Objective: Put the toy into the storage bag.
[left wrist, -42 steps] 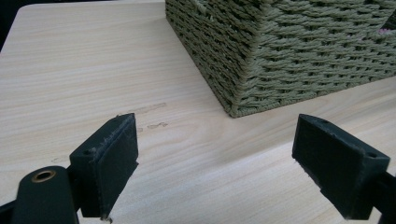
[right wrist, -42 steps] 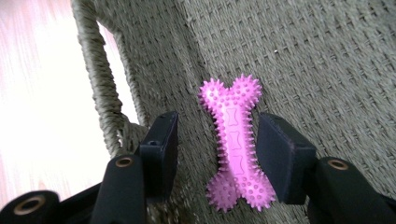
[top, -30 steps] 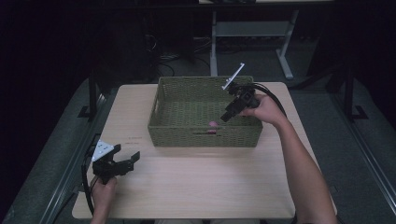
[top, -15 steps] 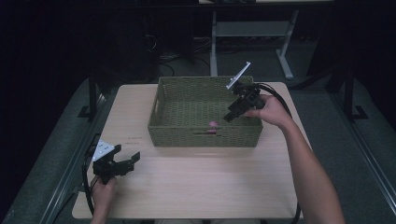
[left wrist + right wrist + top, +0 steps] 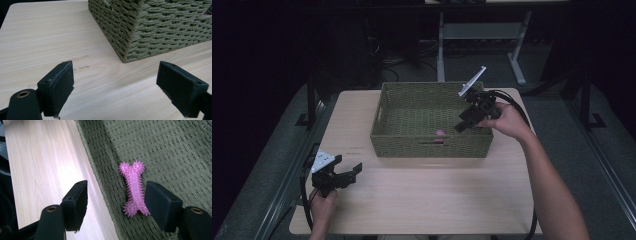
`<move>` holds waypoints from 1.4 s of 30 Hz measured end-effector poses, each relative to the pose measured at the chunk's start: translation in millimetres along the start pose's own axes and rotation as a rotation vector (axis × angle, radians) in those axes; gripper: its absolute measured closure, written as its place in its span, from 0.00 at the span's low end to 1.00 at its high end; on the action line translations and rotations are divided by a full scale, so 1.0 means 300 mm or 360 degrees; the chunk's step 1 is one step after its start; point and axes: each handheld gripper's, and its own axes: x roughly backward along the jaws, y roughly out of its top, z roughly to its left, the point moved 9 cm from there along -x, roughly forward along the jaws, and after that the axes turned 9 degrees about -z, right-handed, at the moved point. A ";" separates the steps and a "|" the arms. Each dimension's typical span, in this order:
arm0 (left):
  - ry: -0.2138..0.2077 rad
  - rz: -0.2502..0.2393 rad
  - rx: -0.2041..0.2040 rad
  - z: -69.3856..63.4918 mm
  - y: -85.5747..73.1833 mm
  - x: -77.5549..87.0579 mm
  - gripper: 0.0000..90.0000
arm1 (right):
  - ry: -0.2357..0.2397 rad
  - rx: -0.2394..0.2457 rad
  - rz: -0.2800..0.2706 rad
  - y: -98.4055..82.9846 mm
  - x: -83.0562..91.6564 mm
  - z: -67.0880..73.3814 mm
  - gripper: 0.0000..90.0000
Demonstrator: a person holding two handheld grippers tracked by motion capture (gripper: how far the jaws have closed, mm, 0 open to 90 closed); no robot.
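Pink spiky bone toy lies on the basket floor by the near wall, the right gripper hovering empty, jaws spread, and one jaw may well snag that woven wall; left gripper rests released at the worktop lower left.

A light wood counter stands on grey floor. Behind it, in the dark, a grey metal frame stands with cables lying on the floor beside it.

Pink bone toy half behind basket wall
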 end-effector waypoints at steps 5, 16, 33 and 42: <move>0.0000 0.0001 -0.0001 0.000 0.000 0.000 0.15 | 0.0005 -0.0025 -0.0020 -0.026 0.016 0.002 0.38; -0.0005 0.0007 -0.0010 -0.005 -0.002 -0.002 0.15 | -0.0029 -0.0036 -0.0072 -0.075 0.076 0.027 0.37; -0.0001 0.0017 -0.0017 -0.006 -0.004 -0.003 0.15 | -0.0062 -0.0014 -0.0060 -0.170 0.110 0.085 0.36; -0.0001 0.0016 -0.0018 -0.006 -0.004 -0.002 0.15 | -0.0048 -0.0027 -0.0060 -0.219 0.100 0.106 0.36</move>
